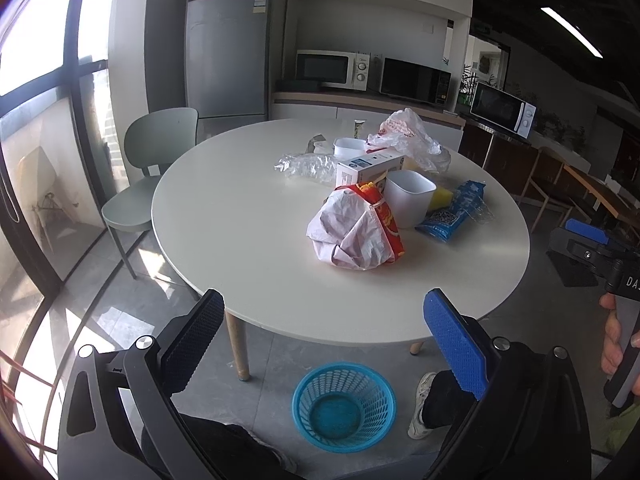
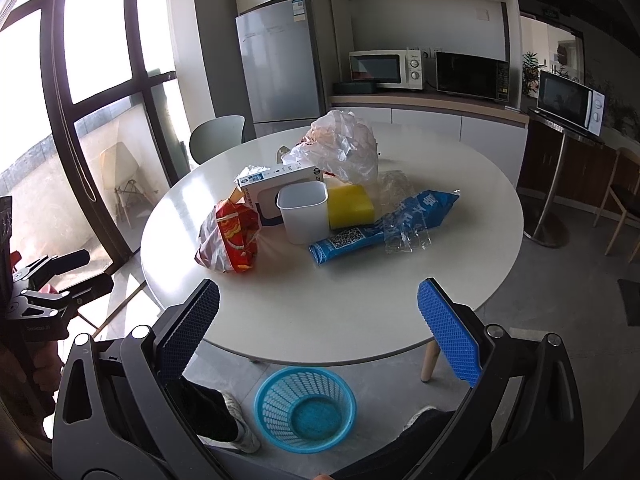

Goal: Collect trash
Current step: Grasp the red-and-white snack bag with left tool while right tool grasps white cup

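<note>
- Both tongs, left gripper (image 1: pixel 324 344) and right gripper (image 2: pixel 318 332), hang released and empty, short of the table (image 1: pixel 248 240).
- The blue basket (image 1: pixel 344 406) sits on the floor between the feet, probably so the snack bag (image 2: pixel 228 236) and other trash drop straight in.

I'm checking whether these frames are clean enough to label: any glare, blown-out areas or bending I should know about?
Left wrist view: the window is blown out white, straight frames bow from the fisheye, and the table and trash are sharp. Right wrist view: the window is overexposed too, corners are vignetted dark, and the blue basket is clear.
</note>
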Tool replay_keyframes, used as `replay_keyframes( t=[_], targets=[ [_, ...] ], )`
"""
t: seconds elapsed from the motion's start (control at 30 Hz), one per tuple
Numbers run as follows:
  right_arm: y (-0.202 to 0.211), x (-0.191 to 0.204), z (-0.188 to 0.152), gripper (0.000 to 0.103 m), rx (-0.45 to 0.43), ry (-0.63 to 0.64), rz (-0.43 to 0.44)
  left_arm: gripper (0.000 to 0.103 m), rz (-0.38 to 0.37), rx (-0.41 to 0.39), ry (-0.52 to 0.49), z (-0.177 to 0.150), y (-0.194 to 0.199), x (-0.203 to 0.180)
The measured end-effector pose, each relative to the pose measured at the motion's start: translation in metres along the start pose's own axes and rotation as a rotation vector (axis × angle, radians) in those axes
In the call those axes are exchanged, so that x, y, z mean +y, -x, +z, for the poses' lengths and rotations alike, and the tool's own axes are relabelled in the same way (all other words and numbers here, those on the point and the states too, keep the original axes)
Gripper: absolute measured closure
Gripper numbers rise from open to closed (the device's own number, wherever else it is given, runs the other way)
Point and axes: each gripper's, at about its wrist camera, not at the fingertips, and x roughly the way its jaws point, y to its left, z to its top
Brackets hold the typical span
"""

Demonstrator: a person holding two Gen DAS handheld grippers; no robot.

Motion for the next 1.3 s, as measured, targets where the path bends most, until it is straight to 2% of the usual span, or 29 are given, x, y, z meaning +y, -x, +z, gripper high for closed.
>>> replay_keyframes(
  t=[0.3,0.93,1.23,1.3],
  targets=[
    [-0.03,-0.009,0.027,0.008,0.022,-0.017,0.01,0.006,0.001,0.013,0.006,0.014,-0.026,-0.004],
    [-0.126,-0.011,0.087,0.008,0.11,0.003,0.002,0.006,-0.016,0.048,0.013,0.042,-0.094,-0.019],
    [-0.171,-0.005,0.095,0.009,0.185,0.032,0.005,0.006,-0.019,0.081,0.0,0.052,-0.123,-0.025],
    [-0.179,-0.004,0.096,0.011,0.202,0.027,0.011,0.006,-0.016,0.089,-0.006,0.053,-0.128,-0.025]
  ],
)
